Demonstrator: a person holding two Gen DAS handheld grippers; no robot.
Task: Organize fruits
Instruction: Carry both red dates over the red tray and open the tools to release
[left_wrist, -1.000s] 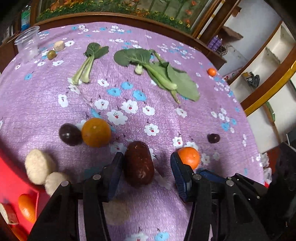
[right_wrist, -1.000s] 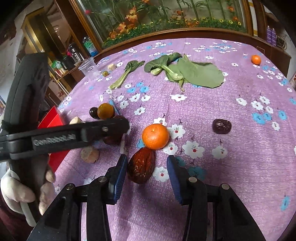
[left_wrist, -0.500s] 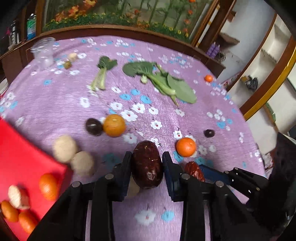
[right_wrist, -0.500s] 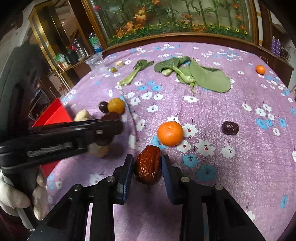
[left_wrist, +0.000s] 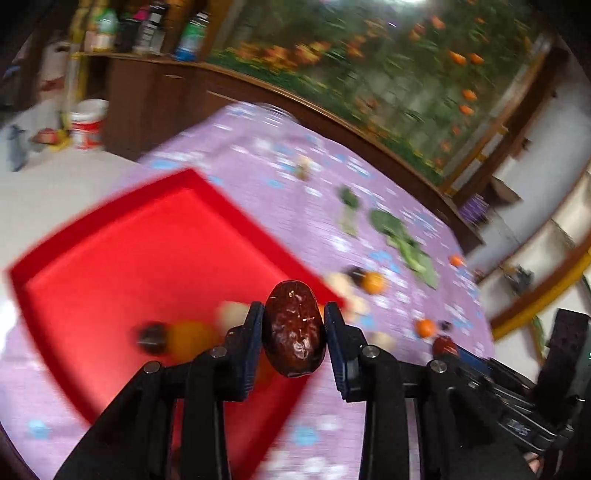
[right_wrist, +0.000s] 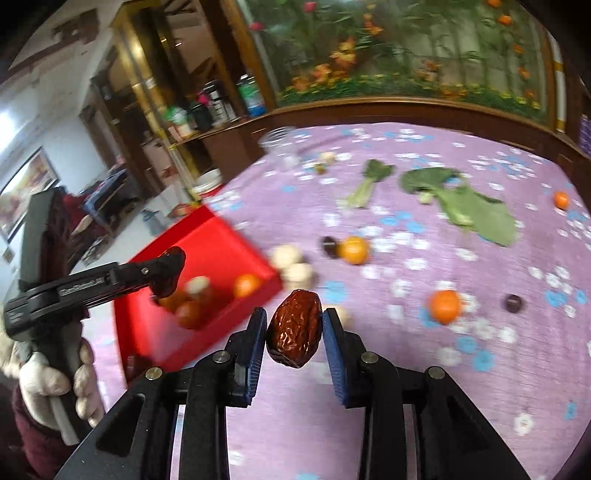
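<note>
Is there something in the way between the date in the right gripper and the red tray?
Nothing visible blocks it. The right gripper holds the date just beside the red tray; only tablecloth lies between.

red tray (left_wrist: 110, 258) blurred, tray fruits (right_wrist: 207, 295) smeared

Oranges (right_wrist: 246, 285) in tray (right_wrist: 207, 236), greens (right_wrist: 476, 206) behind on tablecloth (right_wrist: 406, 369)

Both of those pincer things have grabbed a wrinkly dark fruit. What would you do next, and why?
Probably carry the left gripper a little further over the red tray before letting go. Its dark date is clamped between the jaws and already hangs near the tray's edge, where oranges already lie. The right gripper holds its reddish-brown date over the purple cloth, so it follows.
</note>
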